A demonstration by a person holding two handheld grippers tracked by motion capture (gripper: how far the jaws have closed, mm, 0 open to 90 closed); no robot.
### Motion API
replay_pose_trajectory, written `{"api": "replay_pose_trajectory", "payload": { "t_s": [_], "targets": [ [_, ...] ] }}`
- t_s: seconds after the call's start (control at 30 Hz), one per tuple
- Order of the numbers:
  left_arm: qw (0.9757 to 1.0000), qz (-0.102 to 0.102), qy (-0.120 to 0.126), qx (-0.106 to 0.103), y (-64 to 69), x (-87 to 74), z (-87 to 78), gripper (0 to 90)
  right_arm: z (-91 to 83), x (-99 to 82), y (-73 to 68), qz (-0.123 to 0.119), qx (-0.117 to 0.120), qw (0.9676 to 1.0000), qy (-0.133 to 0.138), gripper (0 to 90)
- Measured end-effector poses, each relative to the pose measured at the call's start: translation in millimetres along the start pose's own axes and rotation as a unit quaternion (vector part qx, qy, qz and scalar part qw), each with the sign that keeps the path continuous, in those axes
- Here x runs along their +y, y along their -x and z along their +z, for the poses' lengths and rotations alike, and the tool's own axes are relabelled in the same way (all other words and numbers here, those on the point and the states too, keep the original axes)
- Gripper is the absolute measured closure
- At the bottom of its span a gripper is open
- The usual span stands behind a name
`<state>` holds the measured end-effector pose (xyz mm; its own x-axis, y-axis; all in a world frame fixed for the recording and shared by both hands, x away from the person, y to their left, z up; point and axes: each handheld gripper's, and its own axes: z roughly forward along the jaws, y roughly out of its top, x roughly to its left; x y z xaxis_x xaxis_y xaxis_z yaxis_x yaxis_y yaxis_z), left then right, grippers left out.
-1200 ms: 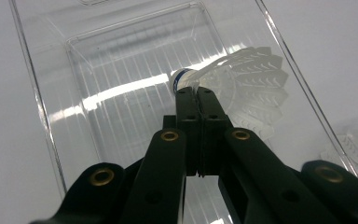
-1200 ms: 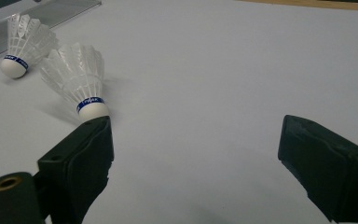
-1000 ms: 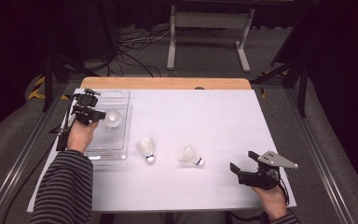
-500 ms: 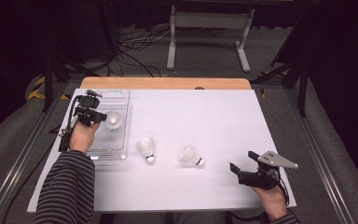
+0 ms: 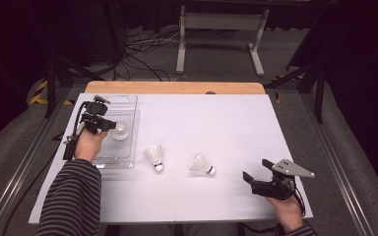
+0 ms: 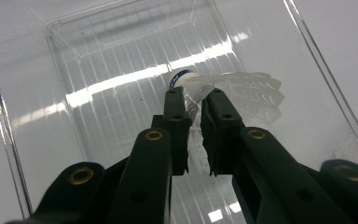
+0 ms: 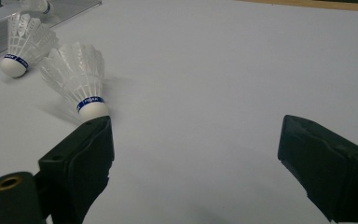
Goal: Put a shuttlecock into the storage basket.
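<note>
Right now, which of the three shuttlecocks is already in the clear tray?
The shuttlecock at the left tongs, inside the clear tray; the other two lie on the white table.

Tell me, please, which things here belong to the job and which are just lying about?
Job: shuttlecock in the left gripper's jaws, clear tray, two shuttlecocks on the table.
Lying about: metal stand, floor cables.
</note>
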<state>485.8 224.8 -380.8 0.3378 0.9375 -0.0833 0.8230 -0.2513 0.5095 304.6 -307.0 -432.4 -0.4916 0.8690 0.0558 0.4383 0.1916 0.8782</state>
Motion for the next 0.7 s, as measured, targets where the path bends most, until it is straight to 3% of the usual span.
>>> {"api": "replay_pose_trajectory", "payload": {
  "t_s": [0.13, 0.47, 0.7],
  "targets": [
    [1.0000, 0.005, -0.005, -0.003, 1.0, -0.1, -0.5, 75.8, -0.1, 0.0, 0.0, -0.002, 0.001, 1.0000, 0.000, 11.0],
    [0.9999, 0.005, -0.013, -0.002, 4.2, -1.1, -3.7, 51.3, -0.1, 0.0, -0.3, -0.004, -0.001, 1.0000, 0.000, 11.1],
    [0.9999, 0.002, -0.011, -0.012, 6.2, -3.3, -5.3, 46.4, -0.3, -0.1, -0.4, -0.006, -0.003, 1.0000, -0.001, 11.1]
  ]
}}
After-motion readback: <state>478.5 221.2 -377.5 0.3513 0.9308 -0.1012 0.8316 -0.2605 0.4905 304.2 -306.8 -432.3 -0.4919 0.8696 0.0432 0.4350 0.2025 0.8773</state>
